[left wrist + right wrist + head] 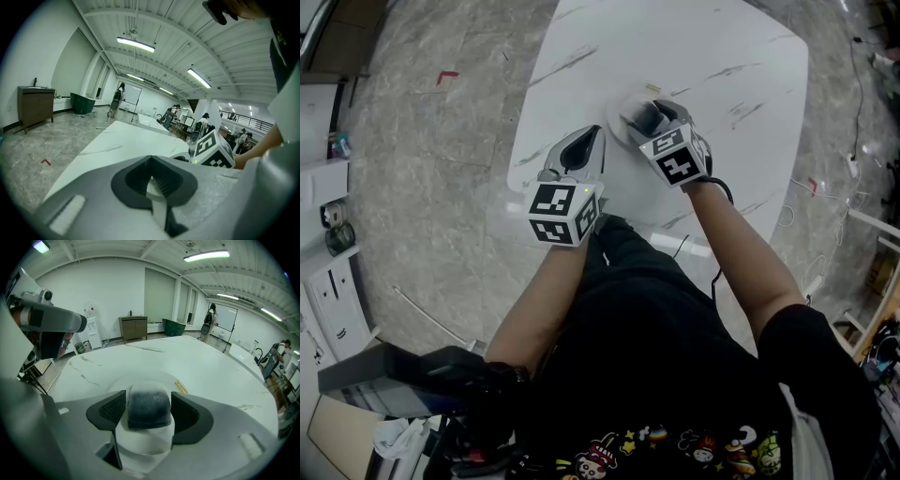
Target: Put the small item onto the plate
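Note:
A small dark grey-blue item (pixel 149 408) sits between the jaws of my right gripper (pixel 149 414), which is shut on it. In the head view this gripper (pixel 649 118) hovers just over a white plate (pixel 619 117) on the white marble table (pixel 722 56). The plate's rim (pixel 112 382) shows under the item in the right gripper view. My left gripper (pixel 584 146) is left of the plate, low over the table. Its jaws (pixel 151 182) are shut with nothing between them.
A small yellow label (pixel 653 89) lies on the table just beyond the plate. The table's near edge runs close to the person's body. A dark cabinet (pixel 35 104) and several people stand far off across the room's grey floor.

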The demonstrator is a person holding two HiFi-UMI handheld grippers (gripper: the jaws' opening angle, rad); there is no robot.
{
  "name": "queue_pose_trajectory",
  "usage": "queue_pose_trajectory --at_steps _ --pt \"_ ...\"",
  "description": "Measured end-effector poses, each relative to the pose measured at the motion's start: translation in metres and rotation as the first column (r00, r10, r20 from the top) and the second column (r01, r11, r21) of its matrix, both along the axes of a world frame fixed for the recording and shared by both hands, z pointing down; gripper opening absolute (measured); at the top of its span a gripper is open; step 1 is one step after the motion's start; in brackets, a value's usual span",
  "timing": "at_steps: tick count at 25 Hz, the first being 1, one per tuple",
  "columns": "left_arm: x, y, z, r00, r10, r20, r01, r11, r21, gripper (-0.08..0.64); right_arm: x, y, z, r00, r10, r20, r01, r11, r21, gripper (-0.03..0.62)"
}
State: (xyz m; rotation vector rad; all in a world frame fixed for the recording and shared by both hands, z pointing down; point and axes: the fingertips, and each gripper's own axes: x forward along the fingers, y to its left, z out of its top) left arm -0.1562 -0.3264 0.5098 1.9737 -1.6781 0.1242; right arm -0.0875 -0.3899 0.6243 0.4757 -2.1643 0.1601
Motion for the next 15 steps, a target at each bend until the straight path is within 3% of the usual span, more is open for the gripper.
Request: queue_pose_trajectory --at_steps 7,15 --pt "0.004 -0.001 -0.002 1.000 0.026 0.006 -0.026 1.000 0.008 0.002 0.003 0.002 -0.016 0.996 0.032 0.077 -0.032 0.999 0.000 0.313" --pt "0.027 -0.008 -0.016 0.995 0.093 0.037 -0.094 0.995 0.027 0.001 0.028 0.003 -0.075 0.957 0.125 0.263 -0.149 0.986 0.075 0.152"
